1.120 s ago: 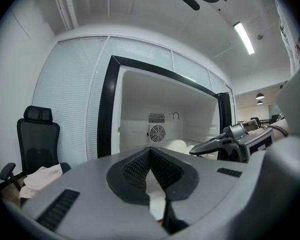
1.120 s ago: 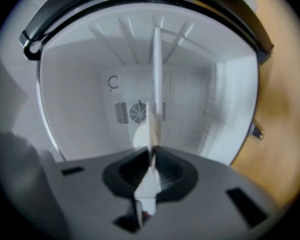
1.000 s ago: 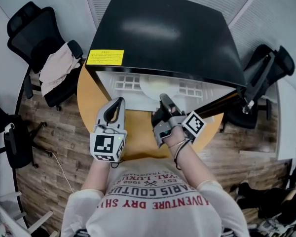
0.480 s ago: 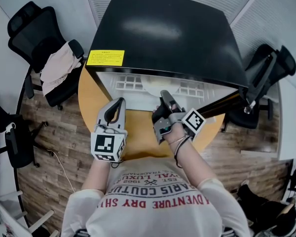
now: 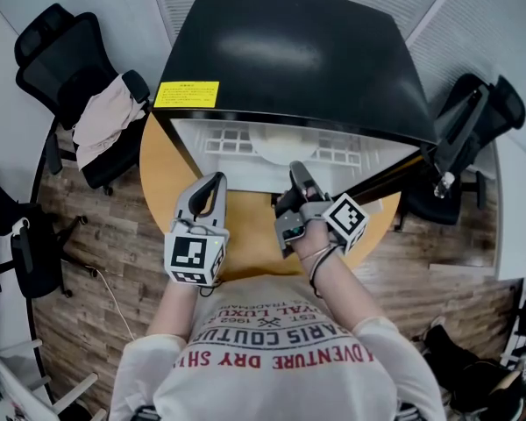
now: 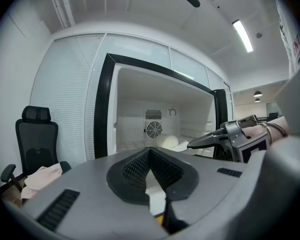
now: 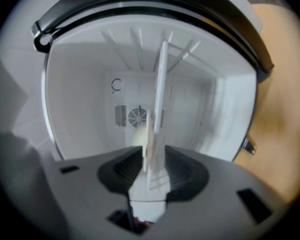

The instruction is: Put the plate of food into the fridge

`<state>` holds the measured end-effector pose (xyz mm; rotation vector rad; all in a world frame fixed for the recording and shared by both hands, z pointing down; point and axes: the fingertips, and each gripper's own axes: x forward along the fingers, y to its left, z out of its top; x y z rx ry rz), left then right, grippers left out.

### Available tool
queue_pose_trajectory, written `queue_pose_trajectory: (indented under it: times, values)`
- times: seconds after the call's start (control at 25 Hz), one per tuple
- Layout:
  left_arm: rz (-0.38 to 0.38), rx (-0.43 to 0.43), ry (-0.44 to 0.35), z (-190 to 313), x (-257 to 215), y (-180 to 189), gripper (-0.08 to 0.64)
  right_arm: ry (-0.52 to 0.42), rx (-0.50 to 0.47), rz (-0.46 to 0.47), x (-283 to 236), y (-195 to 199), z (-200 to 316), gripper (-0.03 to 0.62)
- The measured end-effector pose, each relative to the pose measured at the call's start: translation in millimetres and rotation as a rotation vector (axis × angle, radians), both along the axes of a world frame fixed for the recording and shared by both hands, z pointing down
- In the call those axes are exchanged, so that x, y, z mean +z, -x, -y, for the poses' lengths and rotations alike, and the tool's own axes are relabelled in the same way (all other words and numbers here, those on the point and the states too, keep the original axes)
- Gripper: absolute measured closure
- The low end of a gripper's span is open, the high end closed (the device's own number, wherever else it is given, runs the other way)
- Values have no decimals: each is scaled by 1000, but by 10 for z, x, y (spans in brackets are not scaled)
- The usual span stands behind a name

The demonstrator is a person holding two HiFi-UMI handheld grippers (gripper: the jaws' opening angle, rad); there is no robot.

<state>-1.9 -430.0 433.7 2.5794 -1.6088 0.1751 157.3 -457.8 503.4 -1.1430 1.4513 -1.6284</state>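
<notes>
The black mini fridge (image 5: pixel 298 60) stands open on a round wooden table (image 5: pixel 245 235). A white plate (image 5: pixel 283 140) with pale food (image 7: pixel 139 134) lies on the fridge's wire shelf (image 5: pixel 228 143). My right gripper (image 5: pixel 296 172) reaches to the fridge mouth. In the right gripper view its jaws (image 7: pixel 152 164) are opening, with the plate's rim (image 7: pixel 151 144) still between them and a gap beside it. My left gripper (image 5: pixel 214 185) hovers over the table left of it, shut and empty (image 6: pixel 150 154). The left gripper view shows the food (image 6: pixel 167 141) deep inside, in front of the fan.
The fridge door (image 5: pixel 394 178) swings out to the right. An office chair draped with cloth (image 5: pixel 96 117) stands at the left and another chair (image 5: pixel 469 134) at the right. The table edge curves close to my body.
The right gripper's jaws have spread apart round the plate's rim, and the plate sits a little deeper on the shelf. The left gripper has stayed where it was.
</notes>
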Motion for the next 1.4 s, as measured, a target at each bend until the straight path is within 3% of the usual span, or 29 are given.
queue_pose_trajectory:
  times: [0.16, 0.2, 0.52, 0.6, 0.76, 0.96, 1.12, 1.4]
  values:
    - [1, 9, 8, -65, 22, -28, 534, -26, -18, -28, -42, -15, -167, 470]
    - [2, 12, 9, -81, 29, -39, 534, -43, -30, -52, -60, -15, -212, 538]
    - [0, 45, 1, -208, -9, -96, 534, -192, -90, -339, -252, -1, -458, 563]
    - [-1, 49, 0, -223, -17, -88, 534, -294, -110, -514, -350, 8, -454, 563]
    - [-3, 59, 0, -259, -12, -81, 534, -483, -115, -960, -549, -48, -486, 563]
    - [-7, 75, 5, -303, 15, -89, 534, -607, -118, -1284, -705, -2, -588, 563]
    - [-16, 95, -4, -329, 2, -108, 534, -682, -122, -1398, -758, 53, -683, 563]
    - [-32, 125, -32, -364, -68, -150, 534, -708, -141, -1443, -764, 72, -763, 563]
